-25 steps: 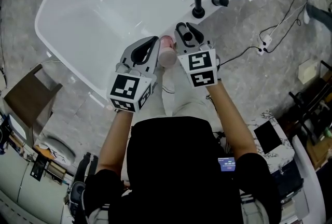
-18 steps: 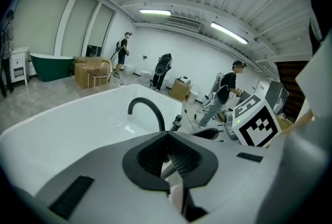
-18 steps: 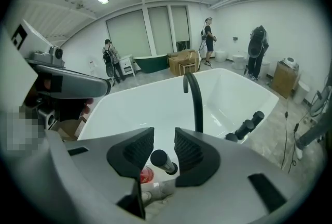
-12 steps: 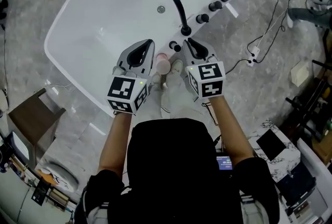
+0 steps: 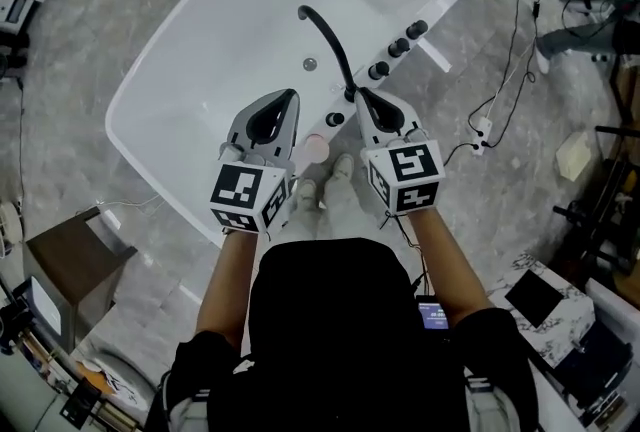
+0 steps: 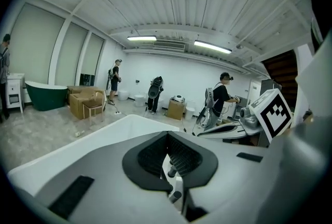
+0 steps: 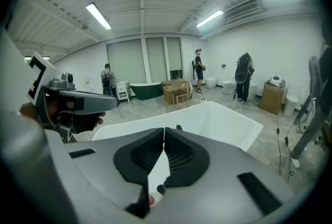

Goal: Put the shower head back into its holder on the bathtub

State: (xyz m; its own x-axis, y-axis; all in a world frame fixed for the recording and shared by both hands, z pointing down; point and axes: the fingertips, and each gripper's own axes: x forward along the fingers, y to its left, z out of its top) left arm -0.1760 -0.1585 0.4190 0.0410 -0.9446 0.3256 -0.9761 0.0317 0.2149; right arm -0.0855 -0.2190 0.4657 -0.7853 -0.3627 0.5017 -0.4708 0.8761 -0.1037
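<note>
Now: white bathtub (image 5: 220,30) far below, black spout (image 5: 325,40) arching over it. Left gripper (image 5: 291,96) and right gripper (image 5: 362,93) side by side above near rim, both pressed together, empty. Right jaws just closed, nothing between. Shower head (image 5: 315,148) on rim below, roughly midway between them. Seen end-on, so long axis likely upright. Small, round, pale pink. Seating in holder not discernible.

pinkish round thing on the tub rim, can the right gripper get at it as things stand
Probably yes: the right gripper hovers above the tub with nothing between it and the pinkish round thing. Its fingers have just closed, empty, so they must reopen first.
</note>
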